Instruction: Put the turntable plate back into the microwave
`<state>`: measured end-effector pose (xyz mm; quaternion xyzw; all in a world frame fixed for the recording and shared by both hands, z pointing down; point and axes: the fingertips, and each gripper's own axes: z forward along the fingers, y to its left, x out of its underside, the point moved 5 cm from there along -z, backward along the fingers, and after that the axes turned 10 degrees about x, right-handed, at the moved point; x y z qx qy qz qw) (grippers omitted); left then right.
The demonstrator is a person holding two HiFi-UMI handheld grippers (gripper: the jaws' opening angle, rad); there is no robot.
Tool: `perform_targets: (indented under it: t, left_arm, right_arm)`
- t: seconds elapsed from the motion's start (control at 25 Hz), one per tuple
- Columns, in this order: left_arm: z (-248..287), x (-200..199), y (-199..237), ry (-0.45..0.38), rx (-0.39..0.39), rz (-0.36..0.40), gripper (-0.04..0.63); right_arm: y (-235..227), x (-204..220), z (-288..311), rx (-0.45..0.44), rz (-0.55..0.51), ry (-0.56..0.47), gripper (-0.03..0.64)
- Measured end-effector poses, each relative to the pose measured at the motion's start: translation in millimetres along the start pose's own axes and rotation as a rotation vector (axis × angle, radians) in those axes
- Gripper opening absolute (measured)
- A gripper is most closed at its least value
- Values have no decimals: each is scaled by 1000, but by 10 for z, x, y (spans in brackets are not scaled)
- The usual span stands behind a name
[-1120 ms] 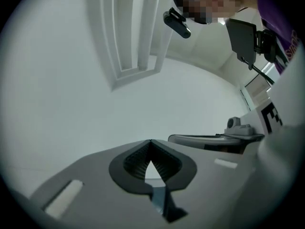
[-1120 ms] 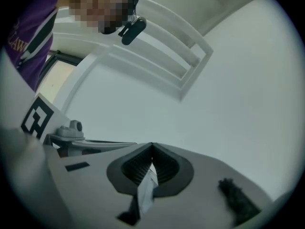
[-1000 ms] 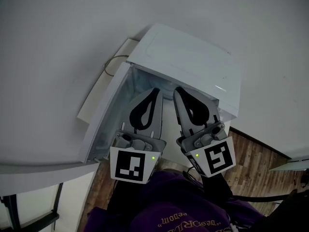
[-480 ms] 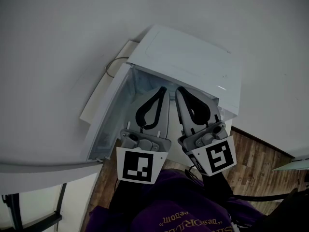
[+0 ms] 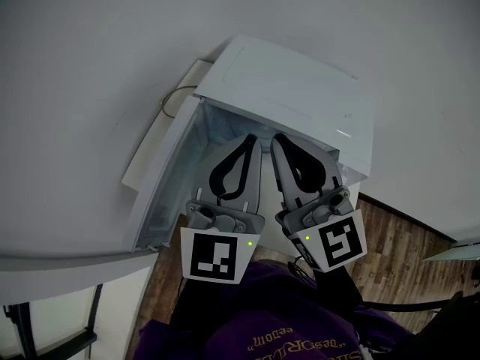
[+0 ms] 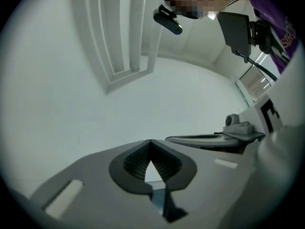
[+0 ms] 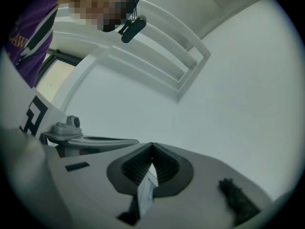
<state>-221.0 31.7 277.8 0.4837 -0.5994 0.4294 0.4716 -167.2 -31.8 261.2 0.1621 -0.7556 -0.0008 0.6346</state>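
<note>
Against a plain white wall [image 5: 90,66], one white microwave [image 5: 292,96] sits with its door [image 5: 169,175] swung open to the left, and a wood-plank floor [image 5: 397,253] shows near right. A white slab [image 5: 67,265] on dark legs fills the near left corner. One thin cable [image 5: 174,100] loops just beyond the microwave's far left corner. Two grippers reach side by side into the open cavity: the left gripper [image 5: 253,142] and the right gripper [image 5: 275,139], close together but apart. Each carries one marker cube [image 5: 217,255] [image 5: 337,244] with a black-and-white square pattern and one small green light [image 5: 250,243] [image 5: 307,238]. In the left gripper view, the left gripper [image 6: 150,141] has its jaws closed, tips meeting, and in the right gripper view the right gripper [image 7: 152,144] is closed the same way. A thin pale sliver sits low in each gap, too little to name. The turntable plate cannot be made out in any view. One person stands near, in a purple garment [image 5: 277,321] with yellow lettering that is upside down and too broken to read. Both gripper views show white panelled surfaces and one dark head camera [image 6: 167,22] [image 7: 133,28].
</note>
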Motion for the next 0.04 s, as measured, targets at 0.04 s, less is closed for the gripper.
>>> perform_targets:
  t: [0.04]
  left_arm:
    - [1, 7, 4, 0, -1, -1, 5]
  right_arm:
    - [2, 7, 4, 0, -1, 2, 11]
